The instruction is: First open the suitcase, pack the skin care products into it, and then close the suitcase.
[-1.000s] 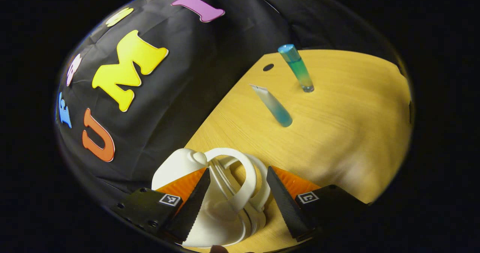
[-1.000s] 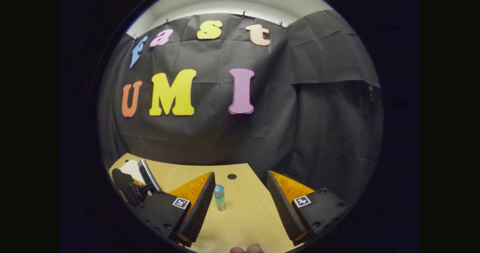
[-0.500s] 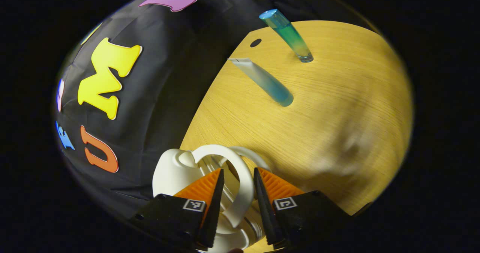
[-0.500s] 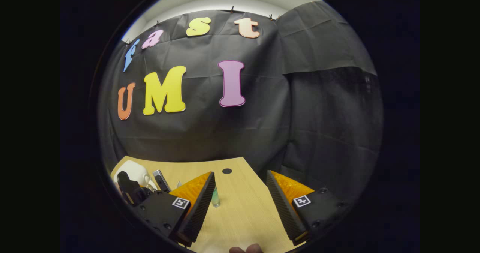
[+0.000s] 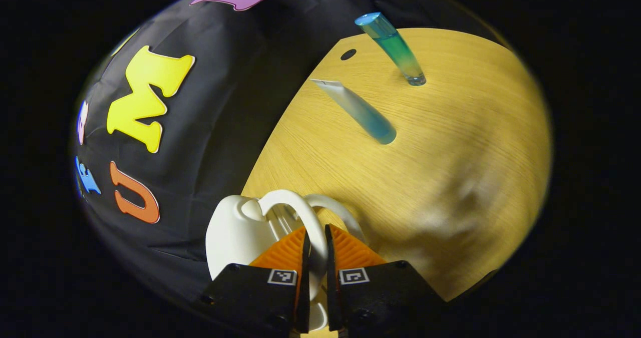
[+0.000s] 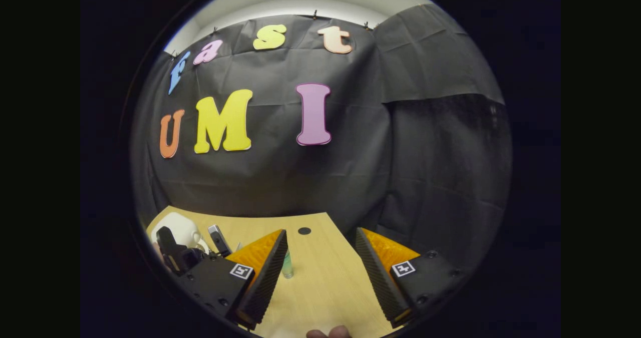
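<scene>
Suitcase (image 5: 235, 228): white, small, at the table's left edge by the booth wall, lid down.
Handle (image 5: 300, 213): white loop on the suitcase, rising between your left fingers.
Left gripper (image 5: 315, 238): you have it clenched on the handle, both fingers pressing.
Tube (image 5: 358, 110): blue, standing on the wooden table (image 5: 450, 152), well apart from the suitcase.
Bottle (image 5: 393, 47): blue-green, upright, beyond the tube.
Right gripper (image 6: 320, 258): released, fingers wide, above the table, holding nothing.
</scene>
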